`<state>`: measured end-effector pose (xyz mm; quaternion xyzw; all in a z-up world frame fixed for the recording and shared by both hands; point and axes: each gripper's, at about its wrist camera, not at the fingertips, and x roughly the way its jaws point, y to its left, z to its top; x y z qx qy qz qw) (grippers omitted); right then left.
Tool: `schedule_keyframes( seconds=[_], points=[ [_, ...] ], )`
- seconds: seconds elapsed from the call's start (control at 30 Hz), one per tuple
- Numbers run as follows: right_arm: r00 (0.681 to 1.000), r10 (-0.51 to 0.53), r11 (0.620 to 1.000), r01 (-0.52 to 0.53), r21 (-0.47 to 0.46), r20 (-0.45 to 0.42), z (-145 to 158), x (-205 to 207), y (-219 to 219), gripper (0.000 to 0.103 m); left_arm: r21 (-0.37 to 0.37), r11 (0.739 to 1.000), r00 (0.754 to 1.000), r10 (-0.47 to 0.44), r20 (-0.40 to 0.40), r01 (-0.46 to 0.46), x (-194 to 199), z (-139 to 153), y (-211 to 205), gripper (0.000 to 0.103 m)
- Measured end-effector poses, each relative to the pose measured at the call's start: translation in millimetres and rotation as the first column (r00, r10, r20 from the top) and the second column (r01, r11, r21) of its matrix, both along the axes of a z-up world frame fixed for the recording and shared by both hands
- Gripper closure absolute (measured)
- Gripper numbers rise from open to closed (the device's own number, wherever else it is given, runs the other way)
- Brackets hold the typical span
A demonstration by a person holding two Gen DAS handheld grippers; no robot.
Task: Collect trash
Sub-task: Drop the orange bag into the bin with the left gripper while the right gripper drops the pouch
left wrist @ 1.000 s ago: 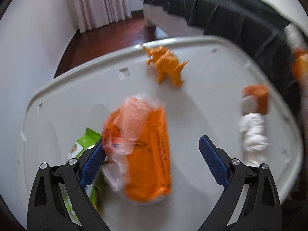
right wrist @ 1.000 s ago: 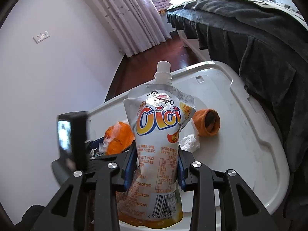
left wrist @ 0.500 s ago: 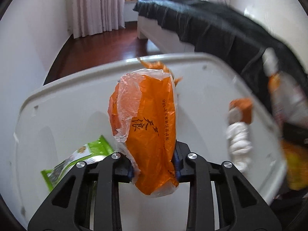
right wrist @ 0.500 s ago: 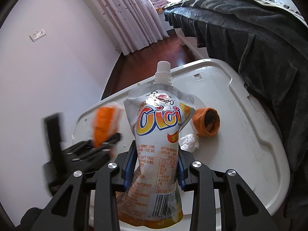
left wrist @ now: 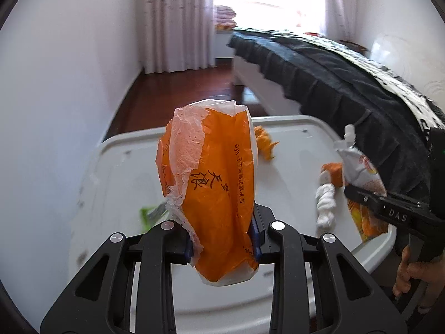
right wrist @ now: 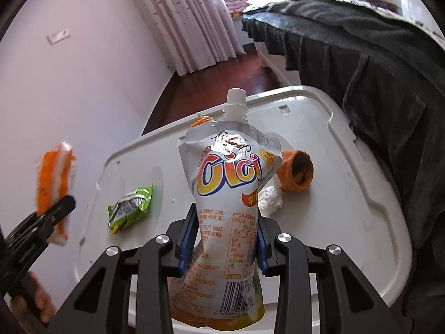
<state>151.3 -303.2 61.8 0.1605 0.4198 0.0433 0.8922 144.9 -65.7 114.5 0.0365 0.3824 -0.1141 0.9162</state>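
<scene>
My left gripper [left wrist: 222, 236] is shut on an orange plastic packet [left wrist: 214, 189] and holds it upright above the white lid [left wrist: 116, 172]. My right gripper [right wrist: 222, 233] is shut on a white and orange drink pouch [right wrist: 228, 194] with a white spout, held upright over the lid [right wrist: 347, 194]. The pouch also shows at the right of the left wrist view [left wrist: 361, 172]; the orange packet shows blurred at the left of the right wrist view [right wrist: 54, 186]. On the lid lie a green wrapper [right wrist: 130, 206], a crumpled white tissue [right wrist: 269, 200], an orange peel cup [right wrist: 297, 175] and an orange scrap [right wrist: 201, 119].
The lid lies between a white wall [right wrist: 83, 83] on the left and a bed with a dark blanket [right wrist: 375, 69] on the right. Dark wooden floor [left wrist: 172, 97] and curtains [left wrist: 178, 22] lie beyond. A hand [left wrist: 414, 275] holds the right gripper's handle.
My left gripper closed on the orange packet and lifted it off the lid, pulling back and up. The green wrapper is now uncovered. My right gripper kept holding the pouch almost still.
</scene>
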Motion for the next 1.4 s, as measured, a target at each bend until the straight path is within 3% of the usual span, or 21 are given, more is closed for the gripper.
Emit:
schedule_keyframes(
  seconds=[0.17, 0.4, 0.63, 0.9, 1.03, 1.2, 1.33, 1.37, 1.4],
  points=[
    [0.996, 0.069, 0.994, -0.065, -0.083, 0.047, 5, -28, 19, 0.067, 0.045, 0.993, 0.994, 0.11, -0.006, -0.109, -44, -6, 18, 0.074],
    [0.984, 0.129, 0.98, -0.107, -0.168, 0.123, 3, -82, 36, 0.067, 0.082, 0.985, 0.988, 0.153, -0.006, -0.152, -96, -23, 36, 0.074],
    [0.983, 0.173, 0.964, -0.155, -0.218, 0.068, -36, -142, 65, 0.067, 0.051, 0.986, 0.986, 0.161, -0.045, -0.159, -140, -48, 47, 0.074],
    [0.985, 0.173, 0.968, -0.166, -0.191, 0.021, -62, -200, 81, 0.067, 0.043, 0.991, 0.979, 0.132, -0.155, -0.127, -188, -96, 44, 0.074],
    [0.989, 0.119, 0.979, -0.132, -0.155, -0.09, -83, -213, 75, 0.067, 0.041, 0.994, 0.955, 0.113, -0.273, -0.105, -206, -130, 41, 0.074],
    [0.969, 0.135, 0.971, -0.171, -0.168, -0.205, -107, -220, 87, 0.067, 0.106, 0.994, 0.872, 0.084, -0.482, -0.037, -207, -188, 34, 0.074],
    [0.954, 0.154, 0.96, -0.207, -0.191, -0.257, -120, -212, 93, 0.066, 0.119, 0.992, 0.845, 0.107, -0.524, -0.053, -201, -205, 37, 0.071],
    [0.95, 0.151, 0.959, -0.209, -0.193, -0.274, -123, -210, 94, 0.059, 0.119, 0.992, 0.842, 0.105, -0.53, -0.049, -200, -208, 36, 0.069],
    [0.946, 0.146, 0.958, -0.208, -0.197, -0.288, -126, -208, 94, 0.048, 0.132, 0.99, 0.839, 0.108, -0.533, -0.044, -201, -209, 35, 0.058]
  ],
)
